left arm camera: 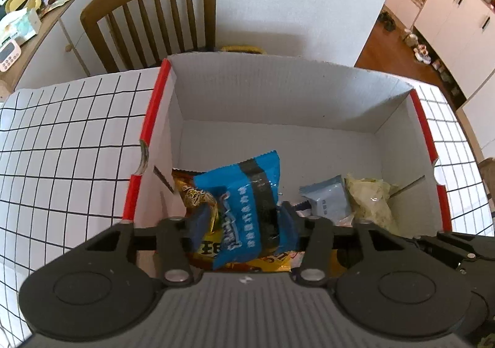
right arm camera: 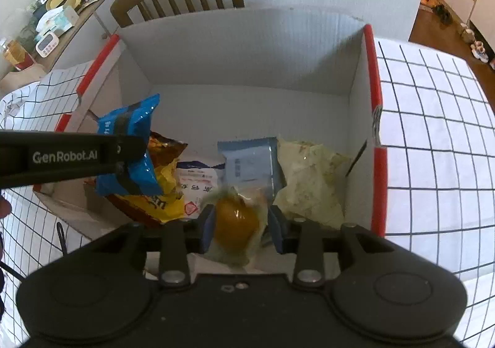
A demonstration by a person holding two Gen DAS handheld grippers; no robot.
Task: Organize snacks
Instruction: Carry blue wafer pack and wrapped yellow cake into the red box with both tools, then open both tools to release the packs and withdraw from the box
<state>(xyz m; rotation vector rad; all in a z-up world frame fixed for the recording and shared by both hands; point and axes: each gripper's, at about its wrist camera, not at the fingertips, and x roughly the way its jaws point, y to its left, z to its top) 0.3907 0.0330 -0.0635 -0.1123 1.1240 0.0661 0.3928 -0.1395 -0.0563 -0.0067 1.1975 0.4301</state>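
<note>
One white cardboard box with red-edged side walls [left arm camera: 148, 128] stands open on a table under a white cloth with a black grid [left arm camera: 62, 143], and I count six snack packets in or over it. Two grippers work above the box. The left gripper [left arm camera: 241, 224] is clamped on a bright blue packet with a dark band [left arm camera: 244, 202], its blue pads pressed into both sides, holding it up over the left part of the box; from the right wrist camera the same packet [right arm camera: 130, 143] hangs in that gripper's black fingers, clear of the floor of the box. The right gripper [right arm camera: 239, 228] has its fingers parted around a clear wrapper with an orange-yellow round snack [right arm camera: 236, 222] inside; the wrapper sits between the pads, but I cannot tell whether they actually press on it. On the box floor lie a yellow and brown bag [right arm camera: 161, 190] beneath the blue packet, a white packet with red print [right arm camera: 198, 180] beside it, a pale blue packet [right arm camera: 247, 162] near the middle, and a pale yellowish-green bag [right arm camera: 306, 180] against the right wall. One brown wooden chair [left arm camera: 154, 16] stands behind the table.
</note>
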